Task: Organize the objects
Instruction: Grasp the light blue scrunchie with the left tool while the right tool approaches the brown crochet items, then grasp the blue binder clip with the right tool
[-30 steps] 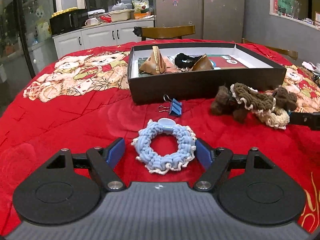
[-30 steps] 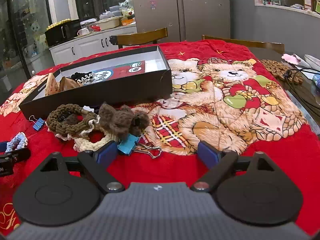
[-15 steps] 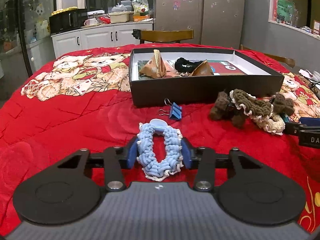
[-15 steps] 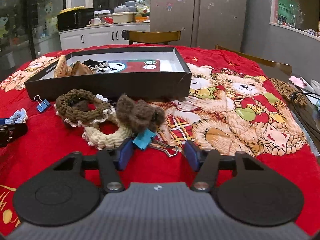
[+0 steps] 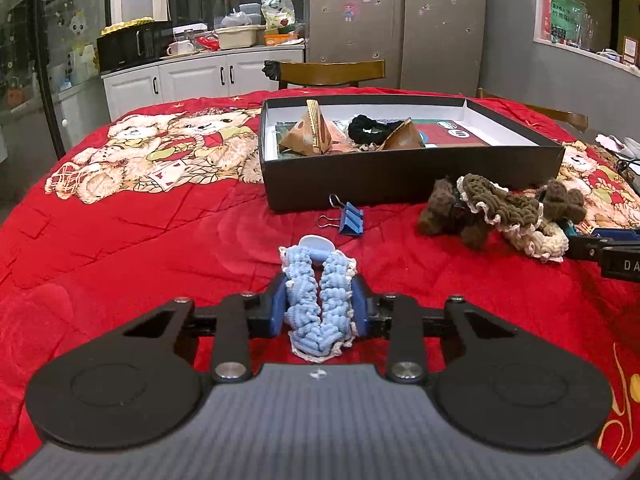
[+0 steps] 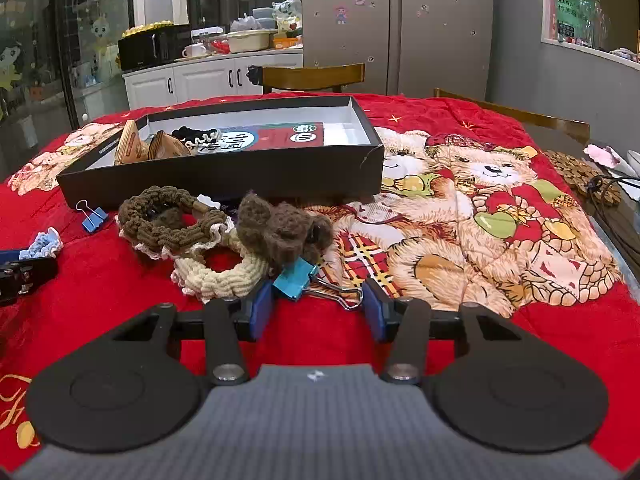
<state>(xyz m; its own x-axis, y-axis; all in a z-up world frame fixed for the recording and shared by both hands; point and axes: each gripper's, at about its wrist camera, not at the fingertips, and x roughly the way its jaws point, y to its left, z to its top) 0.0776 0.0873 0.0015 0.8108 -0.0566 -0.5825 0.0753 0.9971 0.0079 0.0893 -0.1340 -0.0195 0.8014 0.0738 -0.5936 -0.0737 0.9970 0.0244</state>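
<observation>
My left gripper [image 5: 319, 307] is shut on a light blue crocheted scrunchie [image 5: 320, 304], squeezed flat between the blue pads, just above the red blanket. The scrunchie also shows at the left edge of the right wrist view [image 6: 42, 243]. My right gripper [image 6: 318, 306] is open, its pads either side of a turquoise binder clip [image 6: 296, 278] lying on the blanket. A black open box [image 5: 404, 172] holds brown pouches and a black scrunchie. Brown and cream scrunchies [image 6: 192, 236] lie in a pile in front of the box.
A small blue binder clip [image 5: 350, 219] lies in front of the box's left end. The table is covered by a red bear-print blanket [image 6: 480, 216]. Wooden chairs [image 5: 332, 74] stand behind it. Cables and coasters [image 6: 588, 184] lie at the far right edge.
My left gripper has closed on the blue scrunchie, pressing it flat, and lifted it a little. My right gripper has moved forward and narrowed around the turquoise clip.
</observation>
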